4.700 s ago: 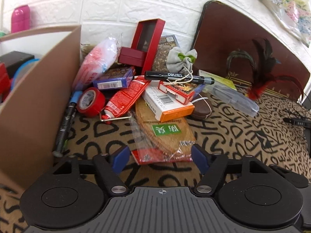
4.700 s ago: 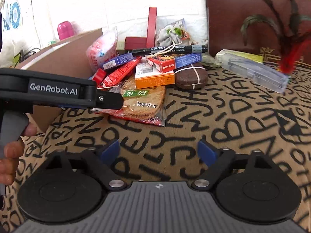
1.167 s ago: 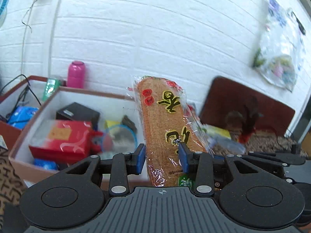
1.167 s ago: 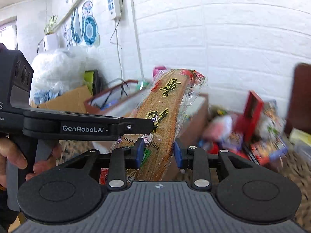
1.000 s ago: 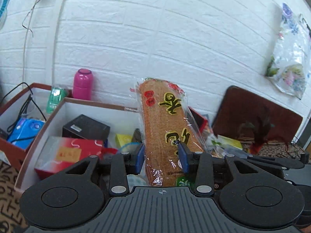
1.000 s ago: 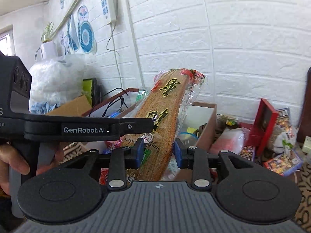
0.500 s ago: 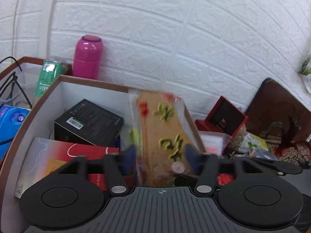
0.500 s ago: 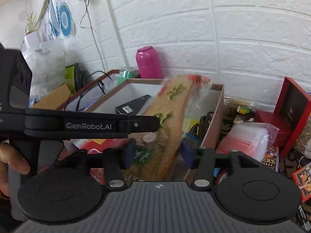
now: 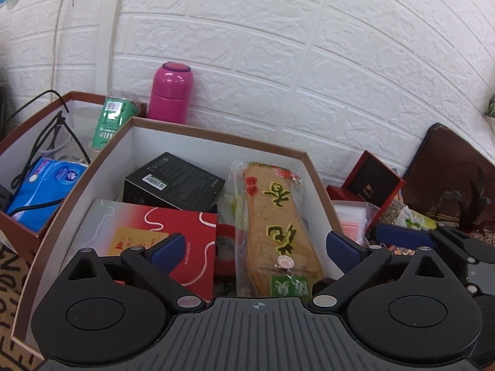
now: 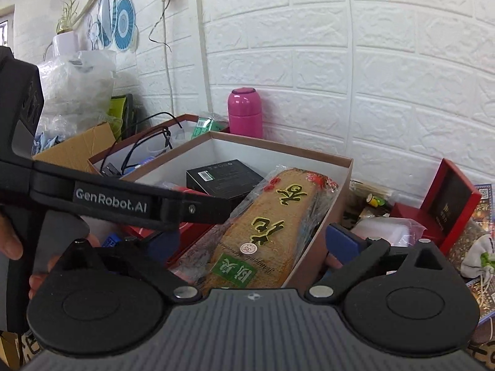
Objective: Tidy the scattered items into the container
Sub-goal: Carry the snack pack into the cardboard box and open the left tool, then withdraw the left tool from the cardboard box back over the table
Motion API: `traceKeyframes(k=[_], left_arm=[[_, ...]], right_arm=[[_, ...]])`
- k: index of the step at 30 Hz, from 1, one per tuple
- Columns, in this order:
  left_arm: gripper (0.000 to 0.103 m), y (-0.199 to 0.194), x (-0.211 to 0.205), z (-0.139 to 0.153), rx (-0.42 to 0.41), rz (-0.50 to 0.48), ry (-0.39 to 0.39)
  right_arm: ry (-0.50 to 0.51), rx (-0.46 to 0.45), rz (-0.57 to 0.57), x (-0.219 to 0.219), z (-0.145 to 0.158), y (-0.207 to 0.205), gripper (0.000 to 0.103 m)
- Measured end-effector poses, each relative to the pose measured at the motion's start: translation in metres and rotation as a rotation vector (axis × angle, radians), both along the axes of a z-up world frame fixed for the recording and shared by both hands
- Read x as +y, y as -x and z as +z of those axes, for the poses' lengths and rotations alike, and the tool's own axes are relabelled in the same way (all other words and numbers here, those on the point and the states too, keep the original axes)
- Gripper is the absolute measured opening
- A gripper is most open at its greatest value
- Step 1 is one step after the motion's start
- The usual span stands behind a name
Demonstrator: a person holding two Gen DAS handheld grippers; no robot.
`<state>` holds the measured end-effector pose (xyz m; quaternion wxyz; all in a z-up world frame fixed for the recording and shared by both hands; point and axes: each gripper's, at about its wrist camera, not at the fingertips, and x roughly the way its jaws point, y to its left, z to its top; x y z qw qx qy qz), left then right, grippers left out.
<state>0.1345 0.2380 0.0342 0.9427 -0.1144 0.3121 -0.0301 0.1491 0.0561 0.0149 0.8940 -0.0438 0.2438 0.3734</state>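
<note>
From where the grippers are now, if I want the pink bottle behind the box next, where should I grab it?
Probably around the pink bottle's straight body below the cap seam, with the gripper level and coming in over the box's far rim. It stands upright against the wall, its foot hidden behind that rim, so only the upper part offers clear, parallel sides.

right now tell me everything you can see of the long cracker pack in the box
The cracker pack is a long tan slab sealed in clear crinkly plastic, printed with yellow characters, red marks at the far end and a green label at the near end. It lies lengthwise along the right wall of the container, tilted, its far end raised, beside a red box and a black box. Both tools' jaws are opening and neither touches it.
</note>
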Motion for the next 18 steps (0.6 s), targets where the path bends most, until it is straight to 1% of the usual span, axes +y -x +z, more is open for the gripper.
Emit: traceKeyframes(k=[5, 9, 14, 18], left_arm=[[0.103, 0.021, -0.024, 0.012, -0.023, -0.036, -0.020], [0.103, 0.037, -0.044, 0.018, -0.024, -0.055, -0.005], [0.103, 0.064, -0.078, 0.021, -0.048, -0.114, 0.006], [0.103, 0.089, -0.109, 0.008, -0.063, -0.174, 0.037]], right_arm=[[0.007, -0.017, 0.013, -0.009, 0.012, 0.016, 0.102], [0.004, -0.033, 0.015, -0.025, 0.018, 0.034, 0.102], [0.003, -0.070, -0.003, -0.062, 0.022, 0.062, 0.103], [0.001, -0.094, -0.061, -0.102, 0.014, 0.089, 0.103]])
